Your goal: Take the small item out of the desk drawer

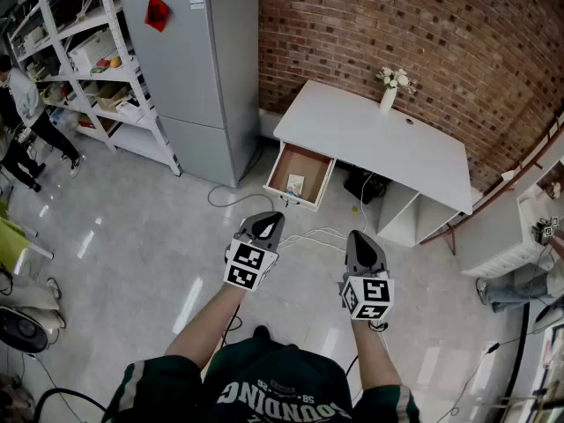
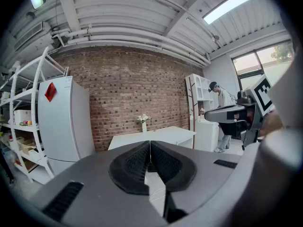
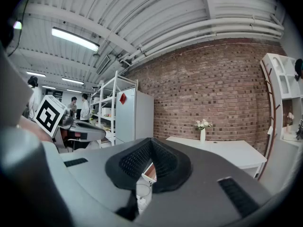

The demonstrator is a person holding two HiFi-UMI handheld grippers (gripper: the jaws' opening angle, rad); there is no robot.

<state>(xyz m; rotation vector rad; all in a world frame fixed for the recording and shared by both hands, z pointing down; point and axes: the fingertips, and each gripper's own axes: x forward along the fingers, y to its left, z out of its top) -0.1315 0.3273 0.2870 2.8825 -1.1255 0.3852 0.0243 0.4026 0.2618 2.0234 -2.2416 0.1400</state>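
Note:
The white desk stands against the brick wall, and its wooden drawer is pulled open toward me. A small pale item lies inside the drawer. My left gripper and right gripper hover side by side over the floor, short of the drawer and pointing at it. Both are shut with nothing between the pads. In the left gripper view the left gripper is shut in front of the desk. In the right gripper view a corner of the drawer shows below the shut right gripper.
A grey fridge and white shelving stand left of the desk. A vase of flowers sits on the desktop. Cables trail over the floor below the drawer. A person stands at far left, a white cabinet at right.

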